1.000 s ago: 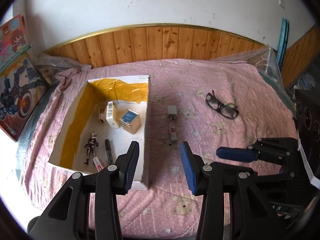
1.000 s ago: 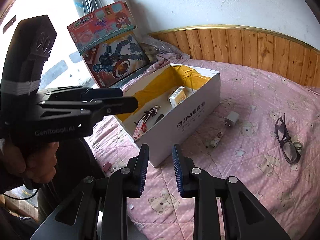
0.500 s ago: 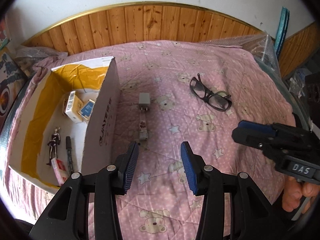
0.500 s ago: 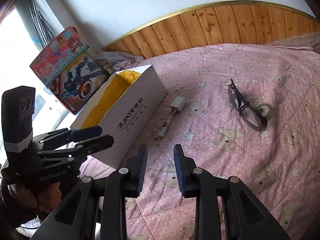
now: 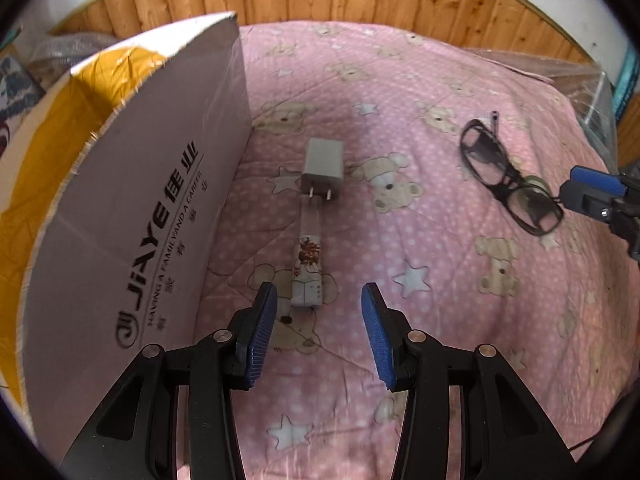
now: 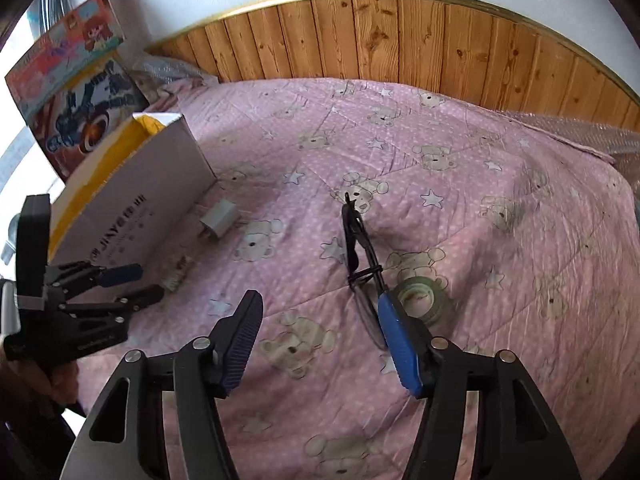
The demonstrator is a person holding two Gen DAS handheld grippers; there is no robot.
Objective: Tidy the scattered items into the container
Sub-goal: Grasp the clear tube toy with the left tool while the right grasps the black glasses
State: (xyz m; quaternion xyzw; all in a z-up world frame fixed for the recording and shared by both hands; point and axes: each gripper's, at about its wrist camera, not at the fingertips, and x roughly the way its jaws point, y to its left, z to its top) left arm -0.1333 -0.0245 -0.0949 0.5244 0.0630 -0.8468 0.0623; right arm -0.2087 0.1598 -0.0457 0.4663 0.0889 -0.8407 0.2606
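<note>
A white cardboard box (image 5: pixel 132 208) with a yellow inside stands on the pink bedspread; it also shows in the right wrist view (image 6: pixel 132 204). Beside it lie a white charger plug (image 5: pixel 323 165) and a small printed tube (image 5: pixel 308 268). My left gripper (image 5: pixel 318 334) is open, low over the near end of the tube. Black glasses (image 5: pixel 505 176) lie to the right. My right gripper (image 6: pixel 320 344) is open wide, its right finger by the glasses (image 6: pixel 360 248) and a roll of tape (image 6: pixel 420 300).
A wooden wall panel (image 6: pixel 400 40) runs behind the bed. A toy box (image 6: pixel 76 92) leans at the back left. Bubble wrap (image 5: pixel 560 76) lies at the bed's far right edge. The left gripper (image 6: pixel 120 280) shows in the right wrist view.
Both grippers have moved forward and down toward the bedspread. My left gripper has closed in on the tube beside the box. My right gripper has opened wide and reached the glasses.
</note>
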